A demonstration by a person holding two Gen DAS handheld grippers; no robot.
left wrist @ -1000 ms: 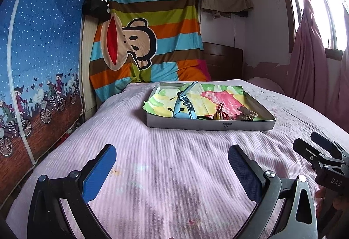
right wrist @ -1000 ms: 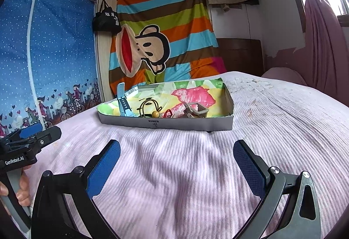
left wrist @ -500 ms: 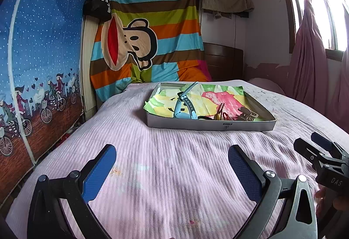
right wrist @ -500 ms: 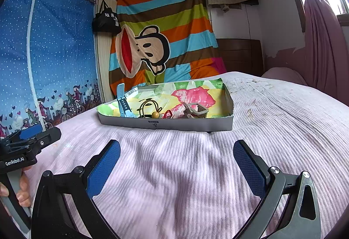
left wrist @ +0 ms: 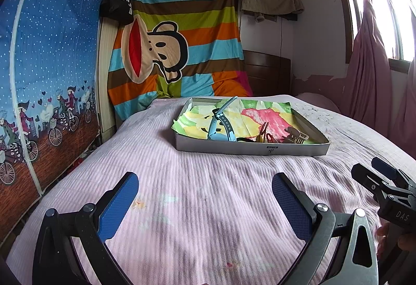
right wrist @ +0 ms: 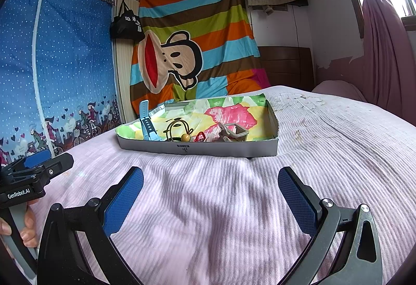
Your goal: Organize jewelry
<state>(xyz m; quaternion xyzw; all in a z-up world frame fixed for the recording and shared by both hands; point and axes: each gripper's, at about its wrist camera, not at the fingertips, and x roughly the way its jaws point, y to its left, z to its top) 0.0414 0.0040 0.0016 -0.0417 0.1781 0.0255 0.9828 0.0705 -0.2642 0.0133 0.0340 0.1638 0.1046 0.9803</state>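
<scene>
Bedroom, pink ribbed bedspread (left wrist: 208,194) covering the bed, striped monkey blanket (left wrist: 179,51) hung on the far wall, blue fabric wardrobe (left wrist: 46,64) along the bed's left edge, pink curtain (left wrist: 369,64) by the window on the right.

Shallow grey cardboard tray (left wrist: 249,149) sits on the bedspread toward the head end of the bed, lined with colourful printed paper (right wrist: 228,113). Inside it: light blue watch band (left wrist: 221,126) at the near-left part, one strap end sticking up over the rim; dark wire bracelet with a yellow bead (right wrist: 185,137) near the front wall, middle; small red piece (right wrist: 199,136) just right of the bead, too small to tell what it is; beige claw hair clip (right wrist: 232,133) to the right of that, near the front wall. All jewelry is in the tray.

Left gripper (left wrist: 205,196) fingers spread wide, empty, hovering over bare bedspread near the foot end, well apart from the tray. Right gripper (right wrist: 210,191) likewise spread wide, empty, over the bedspread short of the tray's front wall. Each gripper is held in a hand (right wrist: 26,227), partly visible at the frame edge.
</scene>
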